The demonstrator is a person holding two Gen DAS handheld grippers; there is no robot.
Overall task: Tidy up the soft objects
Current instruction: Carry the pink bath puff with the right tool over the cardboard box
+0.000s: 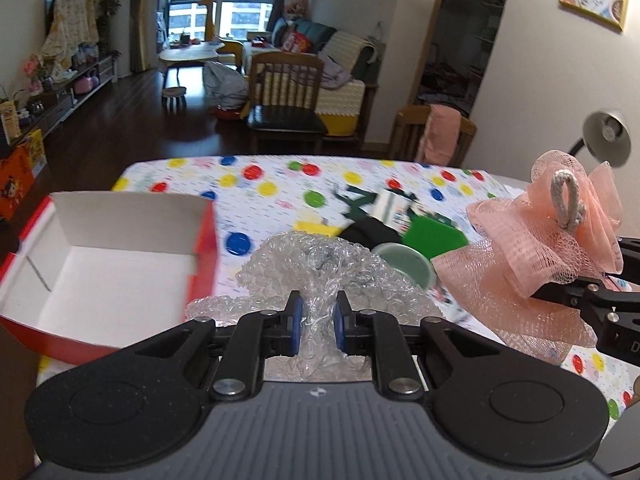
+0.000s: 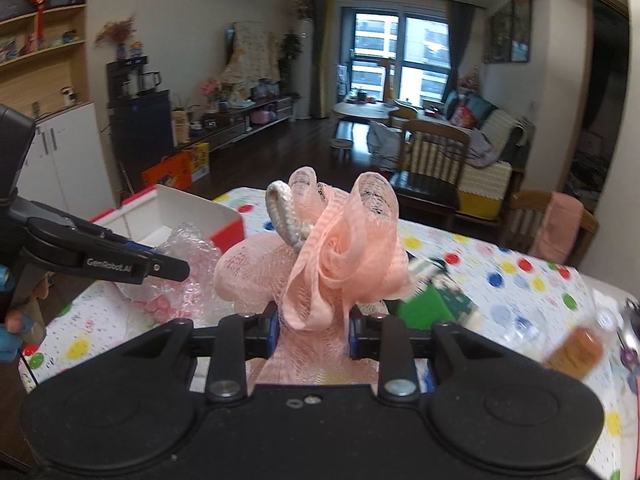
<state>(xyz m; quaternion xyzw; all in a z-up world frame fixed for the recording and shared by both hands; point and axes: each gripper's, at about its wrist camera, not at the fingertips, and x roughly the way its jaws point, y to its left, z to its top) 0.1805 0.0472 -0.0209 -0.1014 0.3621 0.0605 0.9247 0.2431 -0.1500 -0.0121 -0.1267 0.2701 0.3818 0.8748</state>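
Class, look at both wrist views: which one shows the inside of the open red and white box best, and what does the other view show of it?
The left wrist view: the box lies open at left, showing its empty white floor and back flap. The right wrist view catches only its far white wall and red corner, partly hidden behind the left tool and bubble wrap.

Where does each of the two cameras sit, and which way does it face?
Left wrist: on the left gripper, facing along its fingers, which pinch bubble wrap, toward the open box; the right gripper enters at right.
Right wrist: on the right gripper, facing past the pink mesh sponge it clamps; the left gripper enters at left.
Shared: dotted tablecloth, box, both soft items.
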